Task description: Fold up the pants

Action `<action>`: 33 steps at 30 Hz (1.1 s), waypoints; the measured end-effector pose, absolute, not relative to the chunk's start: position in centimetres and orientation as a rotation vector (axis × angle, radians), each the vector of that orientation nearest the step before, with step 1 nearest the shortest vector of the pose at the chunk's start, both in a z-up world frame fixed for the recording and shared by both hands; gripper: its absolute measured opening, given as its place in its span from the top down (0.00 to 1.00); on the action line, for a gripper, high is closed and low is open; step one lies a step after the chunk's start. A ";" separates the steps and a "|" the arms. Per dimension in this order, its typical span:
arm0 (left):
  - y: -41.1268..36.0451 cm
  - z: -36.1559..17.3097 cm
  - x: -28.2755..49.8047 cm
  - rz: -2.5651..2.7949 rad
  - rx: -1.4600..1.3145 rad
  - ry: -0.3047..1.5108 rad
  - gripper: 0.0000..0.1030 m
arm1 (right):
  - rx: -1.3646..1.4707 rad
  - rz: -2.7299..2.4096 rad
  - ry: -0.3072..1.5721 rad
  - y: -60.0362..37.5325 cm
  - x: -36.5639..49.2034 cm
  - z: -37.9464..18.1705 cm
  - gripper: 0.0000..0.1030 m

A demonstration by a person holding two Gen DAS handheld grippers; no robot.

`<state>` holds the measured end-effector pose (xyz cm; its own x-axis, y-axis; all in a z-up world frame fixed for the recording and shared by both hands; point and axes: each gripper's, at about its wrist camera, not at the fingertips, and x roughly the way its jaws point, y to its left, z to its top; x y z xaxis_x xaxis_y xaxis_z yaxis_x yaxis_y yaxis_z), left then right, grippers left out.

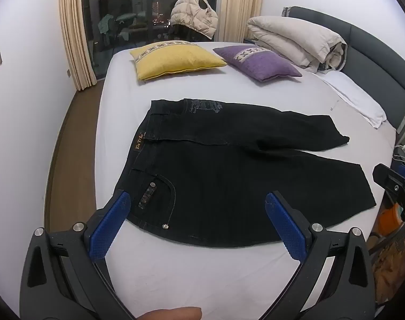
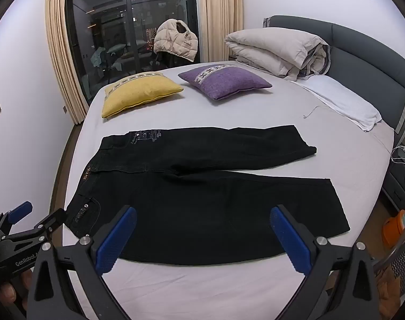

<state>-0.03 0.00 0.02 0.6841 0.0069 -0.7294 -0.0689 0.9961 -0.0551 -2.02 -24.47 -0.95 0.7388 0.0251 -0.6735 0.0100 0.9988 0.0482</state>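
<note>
Black denim pants (image 1: 229, 176) lie spread flat on the white bed sheet (image 1: 255, 90), waistband toward the left edge of the mattress, both legs running to the right and parted in a narrow V. No fold appears yet, so the step in hand is judged to be the approach before the first grasp.

The left gripper (image 1: 197, 221) hovers above the near hip, its blue pads (image 1: 110, 226) wide apart and holding nothing; the back pocket and the near side seam lie just beyond and between its fingers. The right gripper (image 2: 202, 234) hovers over the near leg, jaws likewise spread and empty, with the near hem further to its right.

The next move probably calls for lowering each gripper to the near edge of the cloth, one at the waist and one toward the hem, pinching only that leg's layers, and carrying it over onto the far leg. A yellow cushion (image 1: 175, 58) and a purple cushion (image 1: 258, 62) sit well apart, beyond the pants.
</note>
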 end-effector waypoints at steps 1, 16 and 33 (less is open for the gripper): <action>0.0 0.0 0.0 0.043 -0.078 0.817 0.00 | 0.048 0.008 0.738 -24.5 -2.0 -1.0 0.00; 0.1 -0.5 0.2 0.045 -0.066 0.817 0.00 | 0.033 0.000 0.733 -24.2 -2.1 -1.1 0.00; -0.3 -0.4 -0.1 0.046 -0.062 0.823 0.00 | 0.031 0.000 0.733 -24.1 -2.2 -1.2 0.00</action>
<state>-0.07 -0.25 -0.39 0.6791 0.0166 -0.7338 -0.0650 0.9972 -0.0376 -2.21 -24.08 -1.20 0.7433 0.0111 -0.6689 0.0104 0.9996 0.0281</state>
